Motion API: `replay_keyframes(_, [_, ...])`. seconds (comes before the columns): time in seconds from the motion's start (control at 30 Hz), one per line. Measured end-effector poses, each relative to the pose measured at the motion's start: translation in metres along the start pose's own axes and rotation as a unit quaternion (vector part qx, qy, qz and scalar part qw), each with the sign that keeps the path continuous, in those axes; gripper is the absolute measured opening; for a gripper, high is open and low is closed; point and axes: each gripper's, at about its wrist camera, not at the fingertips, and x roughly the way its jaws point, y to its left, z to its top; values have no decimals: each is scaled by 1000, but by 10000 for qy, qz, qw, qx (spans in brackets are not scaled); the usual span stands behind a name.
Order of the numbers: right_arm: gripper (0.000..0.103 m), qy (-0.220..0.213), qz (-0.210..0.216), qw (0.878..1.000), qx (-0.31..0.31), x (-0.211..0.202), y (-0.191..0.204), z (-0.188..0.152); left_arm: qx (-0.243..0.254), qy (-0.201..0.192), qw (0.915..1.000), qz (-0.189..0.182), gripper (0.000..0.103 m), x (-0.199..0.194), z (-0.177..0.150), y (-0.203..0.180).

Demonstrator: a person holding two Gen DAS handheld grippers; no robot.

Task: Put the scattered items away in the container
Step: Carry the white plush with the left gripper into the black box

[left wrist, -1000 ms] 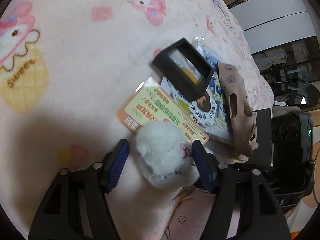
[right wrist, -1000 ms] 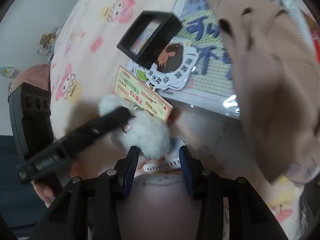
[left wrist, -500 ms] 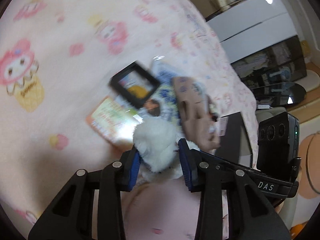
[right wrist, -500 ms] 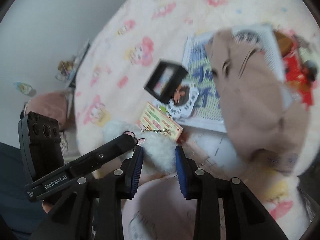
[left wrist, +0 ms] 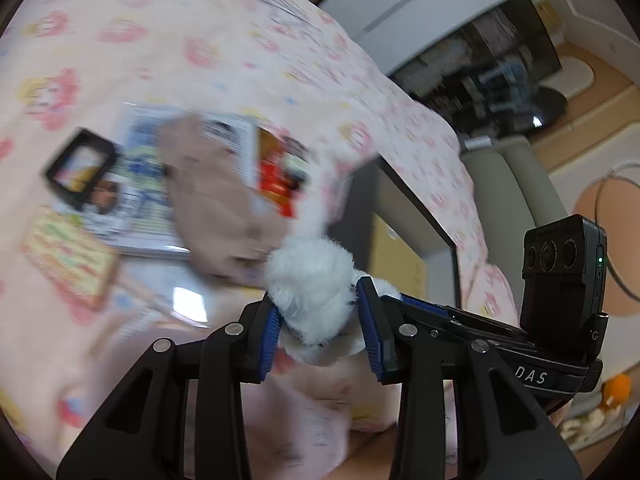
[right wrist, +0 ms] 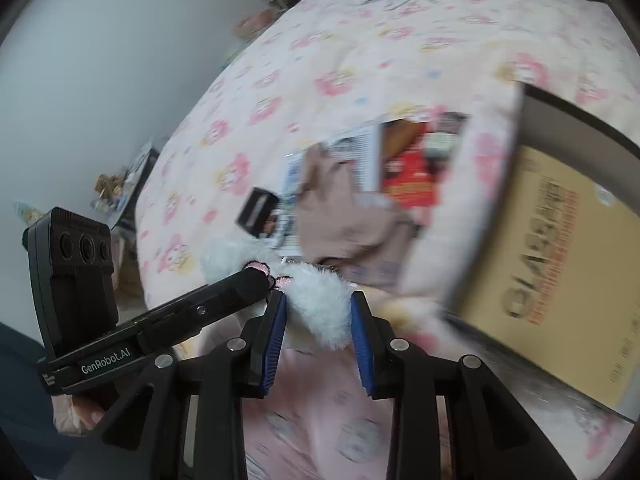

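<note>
Pink bedspread (left wrist: 168,40) | both jaws clamp white plush toy (left wrist: 310,280)

a bed (right wrist: 360,40) covered by a pale pink blanket (left wrist: 200,32) printed with pink cartoon figures is seen filling most of both views. beyond the bed's far edge, in the left wrist view, a white cabinet front (left wrist: 420,4) is caught in soft light, with dark shelving (left wrist: 492,68) of blurred clutter beside it. a pale wooden floor (left wrist: 600,112) is shown to the right of the bed, and a grey-beige cushioned seat (left wrist: 516,196) just beside it. in the right wrist view, a plain white wall (right wrist: 100,60) is seen left of the bed, with a small cluttered stand (right wrist: 128,188) at its foot.
</note>
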Motion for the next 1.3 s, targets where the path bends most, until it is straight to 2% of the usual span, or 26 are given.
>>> replay_keyframes(0.17, [28, -233, -243, 9993, 153, -45, -51, -13, 426, 264, 9987, -132, 37, 45, -7, -62])
replay_keyframes(0.37, [28, -417, -497, 9967, 488, -81, -119, -24, 763, 643, 9947, -233, 37, 106, -12, -115])
replay_keyframes(0.5, [28, -441, -620, 9949, 655, -87, -159, -23, 927, 826, 9922, -75, 37, 145, -12, -136])
replay_keyframes(0.67, [28, -328, -261, 9905, 1311, -72, -213, -30, 971, 1208, 9875, 293, 37, 186, -20, -140])
replay_keyframes(0.77, [26, -176, -484, 9890, 1387, -64, -227, -32, 1100, 1473, 9816, 509, 37, 205, -27, -143])
replay_keyframes(0.83, [23, -115, -480, 9888, 1405, -62, -232, -33, 1219, 1553, 9783, 629, 32, 213, -31, -148])
replay_keyframes(0.93, [23, -95, -533, 9881, 1438, -61, -238, -34, 1282, 1732, 9724, 896, 33, 224, -32, -148])
replay_keyframes(1.0, [23, -93, -616, 9861, 1539, -62, -245, -35, 1352, 1653, 9709, 1088, 33, 223, -29, -147])
replay_keyframes(1.13, [23, -221, -1045, 9815, 1591, -66, -252, -32, 1370, 1294, 9724, 1378, 33, 213, -16, -149])
replay_keyframes(1.3, [23, -143, -1168, 9815, 1507, -59, -251, -28, 1429, 1406, 9659, 1638, 33, 231, -12, -155])
